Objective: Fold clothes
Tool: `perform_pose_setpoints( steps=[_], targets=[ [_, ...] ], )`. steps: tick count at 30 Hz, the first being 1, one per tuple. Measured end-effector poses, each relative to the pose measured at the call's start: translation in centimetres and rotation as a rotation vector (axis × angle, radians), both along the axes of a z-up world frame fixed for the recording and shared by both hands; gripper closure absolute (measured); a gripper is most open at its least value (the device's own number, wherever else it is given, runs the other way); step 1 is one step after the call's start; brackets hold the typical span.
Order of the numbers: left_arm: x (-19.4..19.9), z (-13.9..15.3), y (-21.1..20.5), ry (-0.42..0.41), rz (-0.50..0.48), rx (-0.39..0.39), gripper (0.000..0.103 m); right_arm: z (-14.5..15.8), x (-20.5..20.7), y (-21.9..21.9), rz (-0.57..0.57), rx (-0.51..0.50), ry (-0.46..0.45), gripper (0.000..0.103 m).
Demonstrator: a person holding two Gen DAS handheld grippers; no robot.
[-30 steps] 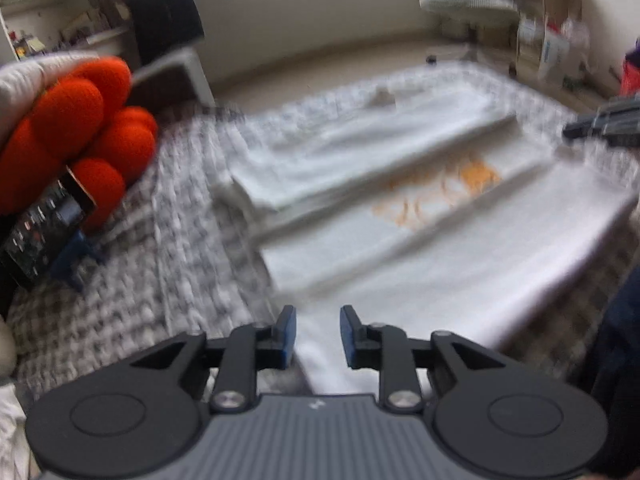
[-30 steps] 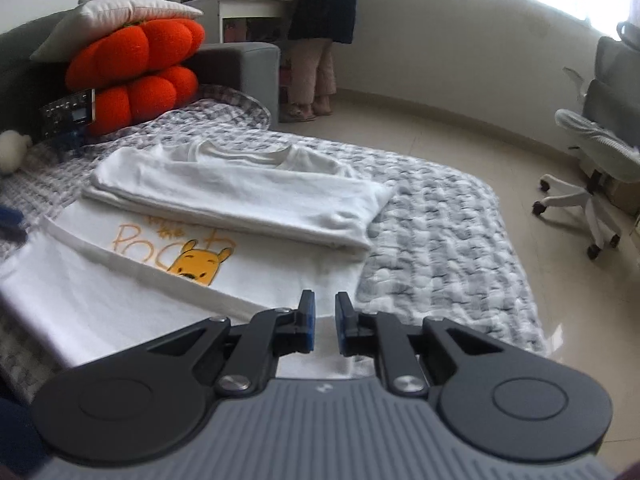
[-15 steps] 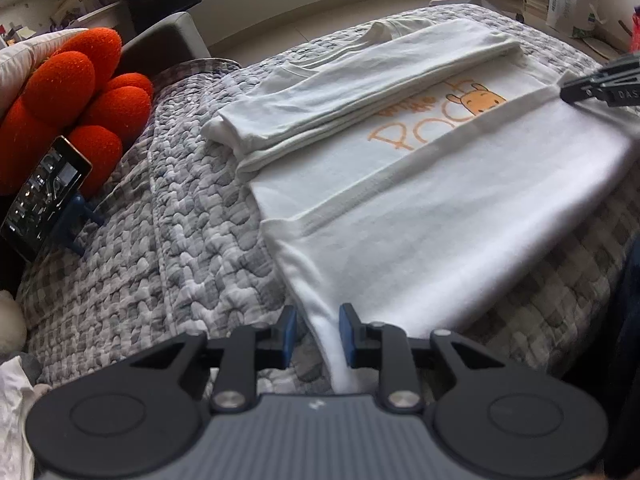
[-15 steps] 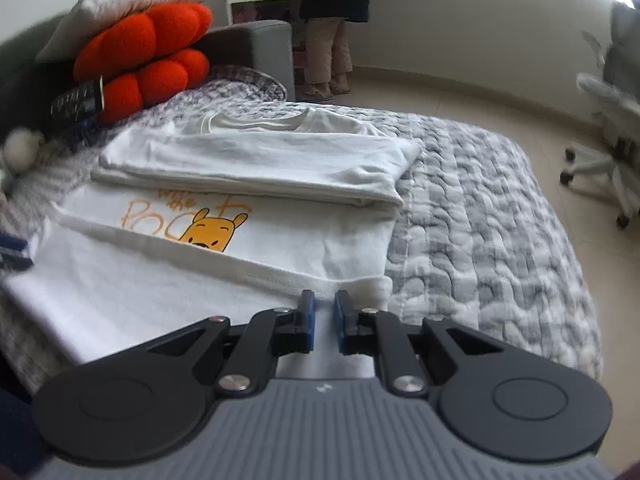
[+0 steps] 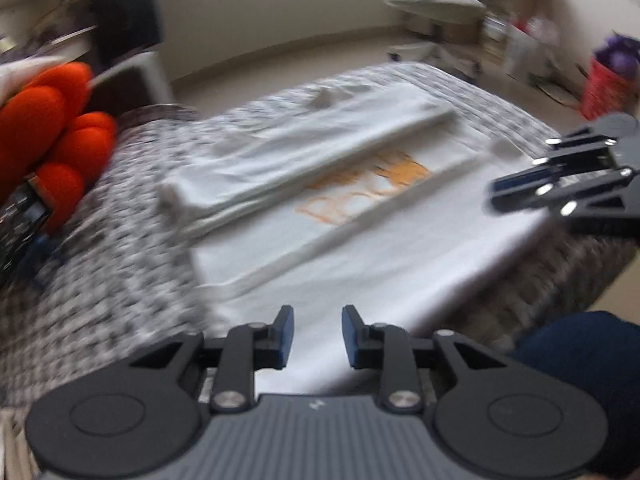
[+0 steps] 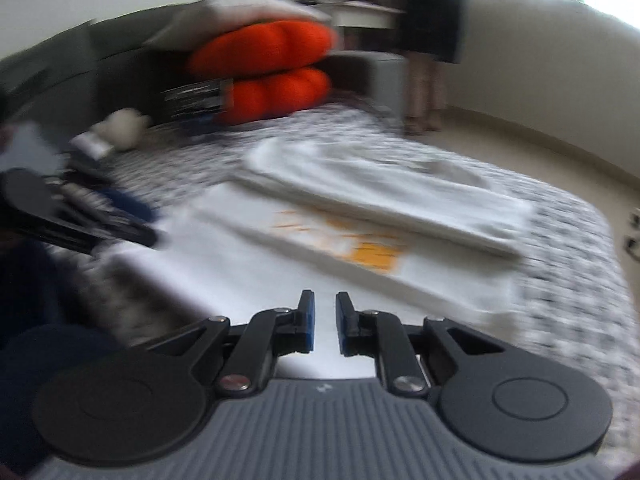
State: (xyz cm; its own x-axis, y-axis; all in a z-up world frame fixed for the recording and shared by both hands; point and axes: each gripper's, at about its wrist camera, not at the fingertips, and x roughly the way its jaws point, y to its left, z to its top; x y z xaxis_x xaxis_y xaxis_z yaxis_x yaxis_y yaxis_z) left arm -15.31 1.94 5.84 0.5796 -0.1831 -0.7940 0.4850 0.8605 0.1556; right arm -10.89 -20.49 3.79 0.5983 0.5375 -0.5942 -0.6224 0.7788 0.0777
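The white T-shirt (image 5: 360, 240) lies mid-frame on the quilted bed (image 5: 120, 280), both long sides folded inward. The left gripper (image 5: 316, 336) and right gripper (image 6: 324, 324), each slightly parted and empty, hover low in frame over its near edge. Pinching both layers squarely at matching ends should keep the next fold even.

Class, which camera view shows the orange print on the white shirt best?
The left wrist view: the print lies near the centre and its orange letter outlines can be made out despite blur. In the right wrist view the print is smeared into orange patches on the shirt.

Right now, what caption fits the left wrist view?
Open left gripper above a half-folded white T-shirt on a quilted bed.
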Motion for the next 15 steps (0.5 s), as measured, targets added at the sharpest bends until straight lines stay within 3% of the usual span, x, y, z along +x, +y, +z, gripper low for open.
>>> perform_pose_setpoints(
  steps=[2, 6, 15],
  targets=[
    [0.8, -1.7, -0.3, 0.062, -0.012, -0.015, 0.076, -0.5, 0.1, 1.5, 0.040, -0.007, 0.030, 0.087],
    [1.3, -2.6, 0.7, 0.087, -0.003, -0.088, 0.075, -2.3, 0.6, 2.9, 0.082, -0.039, 0.098, 0.087],
    [0.0, -2.4, 1.7, 0.079, -0.007, -0.071, 0.075, -2.9, -1.4, -0.9, -0.010, -0.088, 0.041, 0.093]
  ],
)
